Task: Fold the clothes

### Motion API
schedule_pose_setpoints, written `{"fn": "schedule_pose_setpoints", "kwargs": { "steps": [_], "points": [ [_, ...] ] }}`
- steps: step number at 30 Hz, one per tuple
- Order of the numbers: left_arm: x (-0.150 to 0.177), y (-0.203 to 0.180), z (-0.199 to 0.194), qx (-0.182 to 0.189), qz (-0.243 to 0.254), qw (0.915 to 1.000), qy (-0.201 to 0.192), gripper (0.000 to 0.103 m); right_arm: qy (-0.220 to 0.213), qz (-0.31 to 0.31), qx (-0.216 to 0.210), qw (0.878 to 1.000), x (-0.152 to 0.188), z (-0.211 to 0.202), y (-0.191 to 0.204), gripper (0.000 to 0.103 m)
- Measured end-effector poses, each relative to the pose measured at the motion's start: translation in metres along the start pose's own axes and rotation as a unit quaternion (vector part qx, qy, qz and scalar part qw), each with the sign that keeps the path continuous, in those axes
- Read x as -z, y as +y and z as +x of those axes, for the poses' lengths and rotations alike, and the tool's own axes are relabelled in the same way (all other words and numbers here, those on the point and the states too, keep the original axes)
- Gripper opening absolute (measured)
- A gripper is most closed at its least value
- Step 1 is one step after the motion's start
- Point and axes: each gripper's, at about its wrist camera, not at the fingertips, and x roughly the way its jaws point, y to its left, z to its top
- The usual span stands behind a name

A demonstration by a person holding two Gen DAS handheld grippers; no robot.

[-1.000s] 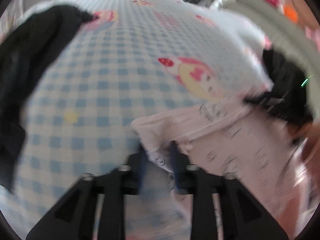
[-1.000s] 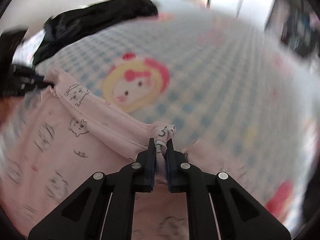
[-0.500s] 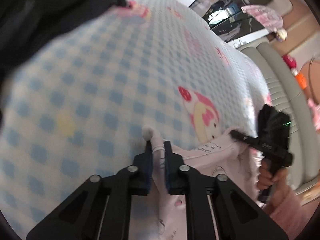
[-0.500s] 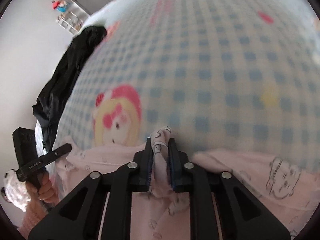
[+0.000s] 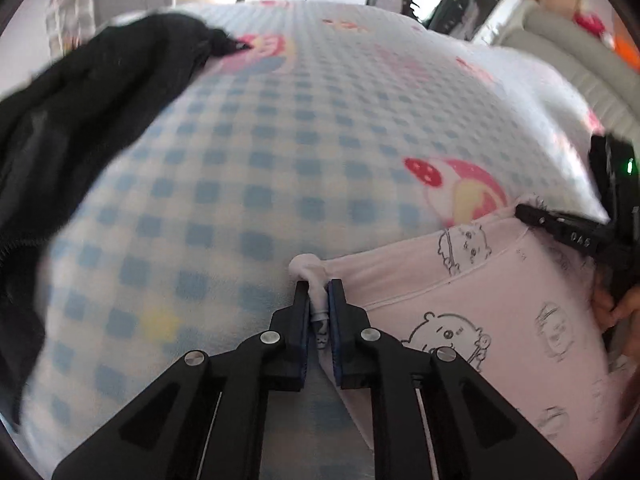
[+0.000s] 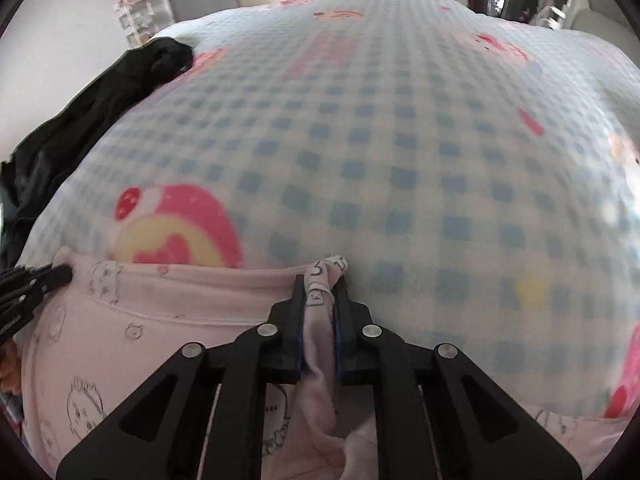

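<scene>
**Thin corner pinches may slip as the pink garment is stretched**

The pale pink cotton garment printed with small line-drawn bears lies on the near part of a bed, its upper hem pulled into a straight line between two pinched corners. The left gripper has its jaws clenched on one bunched corner; they have just been easing a little wider with the knot of cloth between them, so I judge this the weaker hold. If the hands pull further apart, that small wad could slide out and the hem would sag, spoiling the fold line. The right gripper is clamped on the other corner, with more cloth gathered between its jaws. The garment looks soft, thin and lightly creased.

Beneath it spreads a blue-and-white checked fleece blanket with pink cartoon figures. A crumpled black garment lies at the bed's far left edge, well apart.
</scene>
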Motion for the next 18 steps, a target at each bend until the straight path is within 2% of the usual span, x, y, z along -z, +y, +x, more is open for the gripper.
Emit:
{"fn": "schedule_pose_setpoints", "kwargs": {
  "steps": [2,5,6,8,11,13,16,18],
  "points": [
    [-0.001,0.018,-0.010,0.018,-0.039,0.9991,0.002,0.024,-0.001,0.047,-0.040,0.998,-0.004,-0.005,-0.016,0.017],
    [0.005,0.039,-0.043,0.026,-0.078,0.9965,-0.016,0.027,-0.008,0.161,-0.109,0.981,-0.007,-0.027,-0.060,0.025],
    [0.009,0.041,-0.057,0.035,-0.082,0.9958,-0.023,0.027,-0.012,0.172,-0.115,0.978,-0.004,-0.042,-0.065,0.025],
    [0.023,0.040,-0.081,0.076,-0.094,0.9926,-0.016,0.032,-0.016,0.154,-0.108,0.982,0.006,-0.076,-0.064,0.032],
    [0.056,0.020,-0.101,0.121,-0.112,0.9862,0.013,0.037,-0.023,0.128,-0.098,0.987,0.021,-0.128,-0.061,0.032],
    [0.079,0.001,-0.107,0.144,-0.119,0.9818,0.035,0.037,-0.013,0.104,-0.099,0.989,0.052,-0.162,-0.045,0.032],
    [0.116,-0.013,-0.101,0.126,-0.140,0.9805,0.056,0.037,0.020,0.087,-0.100,0.991,0.114,-0.202,-0.021,0.035],
    [0.128,-0.010,-0.094,0.140,-0.164,0.9751,0.051,0.037,0.031,0.092,-0.096,0.991,0.149,-0.217,-0.013,0.035]
  ]
}}
